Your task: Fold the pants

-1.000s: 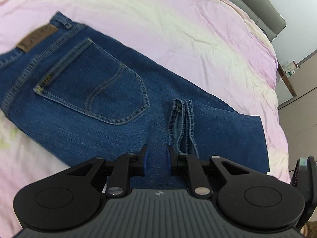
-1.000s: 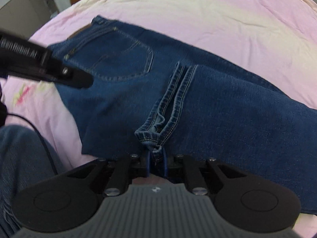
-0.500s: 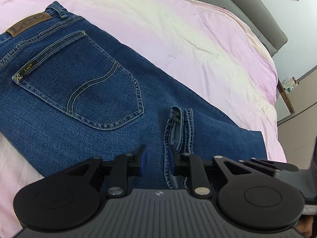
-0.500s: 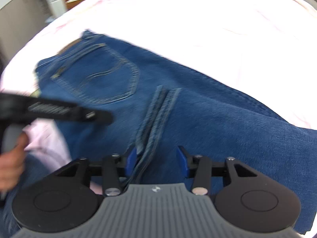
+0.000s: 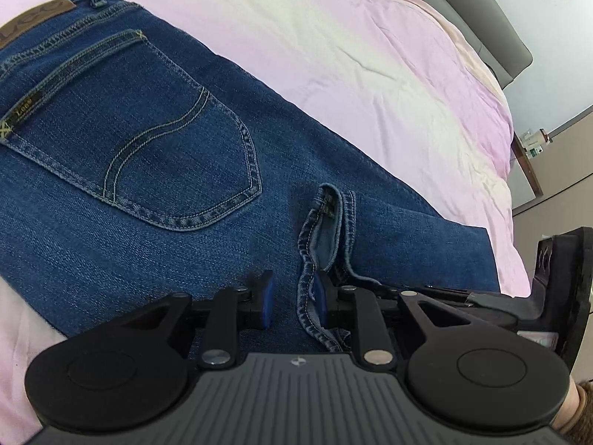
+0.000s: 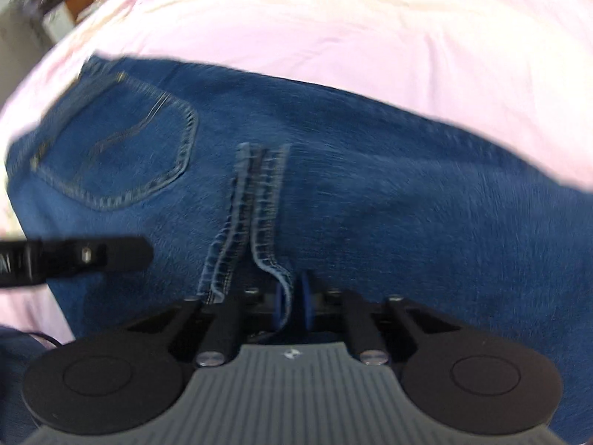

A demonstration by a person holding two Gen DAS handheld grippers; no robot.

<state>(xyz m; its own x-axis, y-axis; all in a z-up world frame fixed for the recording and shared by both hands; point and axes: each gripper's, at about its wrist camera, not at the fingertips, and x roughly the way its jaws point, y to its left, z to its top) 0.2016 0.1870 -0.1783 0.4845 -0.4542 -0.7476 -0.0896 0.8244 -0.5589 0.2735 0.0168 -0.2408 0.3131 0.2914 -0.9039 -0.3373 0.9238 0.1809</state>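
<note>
The right gripper point(image 6: 291, 302) has its blue pads clamped together on the hem point(image 6: 276, 270) of one trouser leg, where the stitched edge curls up between them. The left gripper point(image 5: 292, 298) stands partly open just above the denim: a hem edge runs between its pads, close to the right-hand one, and whether that pad touches the cloth cannot be told; the left-hand pad stands clear of it. The jeans point(image 5: 141, 193) lie on a pink bed sheet point(image 5: 370, 74), back side up, with the stitched back pocket point(image 5: 155, 141) and a brown leather waist patch point(image 5: 33, 18) towards the upper left in the left wrist view. The legs are doubled back, so their hems rest on the seat just beside the pocket. In the right wrist view, which is blurred, the left gripper shows as a black bar at the left edge over the denim.
</note>
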